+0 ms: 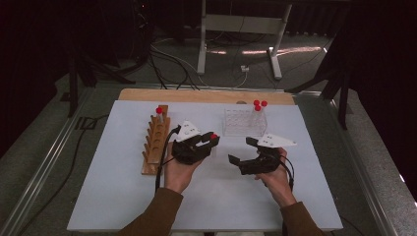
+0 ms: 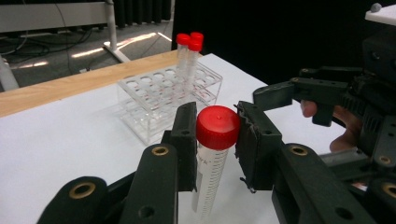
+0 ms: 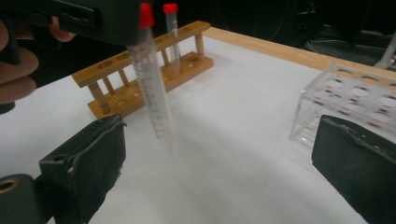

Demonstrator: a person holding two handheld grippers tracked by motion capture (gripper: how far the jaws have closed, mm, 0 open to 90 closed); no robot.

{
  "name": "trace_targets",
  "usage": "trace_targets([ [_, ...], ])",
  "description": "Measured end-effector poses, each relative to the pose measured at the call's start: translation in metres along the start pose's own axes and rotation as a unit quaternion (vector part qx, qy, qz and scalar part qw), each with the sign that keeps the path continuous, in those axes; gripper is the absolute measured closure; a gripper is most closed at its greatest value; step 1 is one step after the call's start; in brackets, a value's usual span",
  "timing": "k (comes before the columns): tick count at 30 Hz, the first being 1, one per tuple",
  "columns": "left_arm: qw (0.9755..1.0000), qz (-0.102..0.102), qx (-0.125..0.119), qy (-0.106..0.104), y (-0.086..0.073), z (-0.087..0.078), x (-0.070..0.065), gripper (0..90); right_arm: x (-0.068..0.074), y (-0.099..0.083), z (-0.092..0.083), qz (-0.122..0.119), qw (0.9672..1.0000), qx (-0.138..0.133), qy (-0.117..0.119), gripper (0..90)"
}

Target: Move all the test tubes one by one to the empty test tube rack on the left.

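My left gripper (image 1: 211, 139) is shut on a clear, graduated test tube with a red cap (image 2: 217, 127), its pads pressing just under the cap. The tube (image 3: 154, 93) hangs upright above the white table, apart from both racks. My right gripper (image 1: 241, 150) stands open to the tube's right, with wide jaws and nothing between them (image 3: 219, 154). A wooden rack (image 1: 156, 140) at the left holds one red-capped tube (image 1: 159, 112) at its far end. At the back right, a clear plastic rack (image 1: 241, 123) holds three red-capped tubes (image 1: 259, 105).
The white tabletop (image 1: 118, 187) has a wooden strip (image 1: 206, 96) along its far edge. Beyond it are a grey floor, cables and a white stand frame (image 1: 241, 29). Open table surface lies in front of both hands and to the far right.
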State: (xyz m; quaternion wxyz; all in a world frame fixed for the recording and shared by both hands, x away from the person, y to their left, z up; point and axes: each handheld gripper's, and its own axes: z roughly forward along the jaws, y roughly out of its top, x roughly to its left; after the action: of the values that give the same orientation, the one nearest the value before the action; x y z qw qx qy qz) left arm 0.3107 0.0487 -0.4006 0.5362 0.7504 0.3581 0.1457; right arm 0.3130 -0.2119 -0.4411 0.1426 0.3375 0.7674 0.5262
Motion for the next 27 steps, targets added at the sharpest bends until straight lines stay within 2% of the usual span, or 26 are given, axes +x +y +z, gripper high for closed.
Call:
trace_targets([
  [6,0.9999,-0.003,-0.006,0.009,0.004,-0.007,0.007,70.9,-0.008,0.0,-0.009,0.01,0.9998,-0.01,-0.01,1.8],
  [9,0.9999,0.004,-0.008,0.011,0.006,-0.011,0.012,70.9,-0.011,-0.001,-0.012,0.017,0.9997,-0.012,-0.013,0.9],
  [13,0.9997,0.005,-0.012,0.019,0.01,-0.017,0.019,70.9,-0.014,-0.002,-0.014,0.021,0.9995,-0.014,-0.018,0.5],
  [21,0.9986,0.001,-0.027,0.044,0.019,-0.035,0.042,70.9,-0.017,-0.001,-0.02,0.02,0.9992,-0.018,-0.029,0.0],
  [27,0.9969,-0.004,-0.049,0.061,0.025,-0.048,0.06,71.0,-0.023,-0.002,-0.025,0.024,0.9989,-0.022,-0.033,0.0],
])
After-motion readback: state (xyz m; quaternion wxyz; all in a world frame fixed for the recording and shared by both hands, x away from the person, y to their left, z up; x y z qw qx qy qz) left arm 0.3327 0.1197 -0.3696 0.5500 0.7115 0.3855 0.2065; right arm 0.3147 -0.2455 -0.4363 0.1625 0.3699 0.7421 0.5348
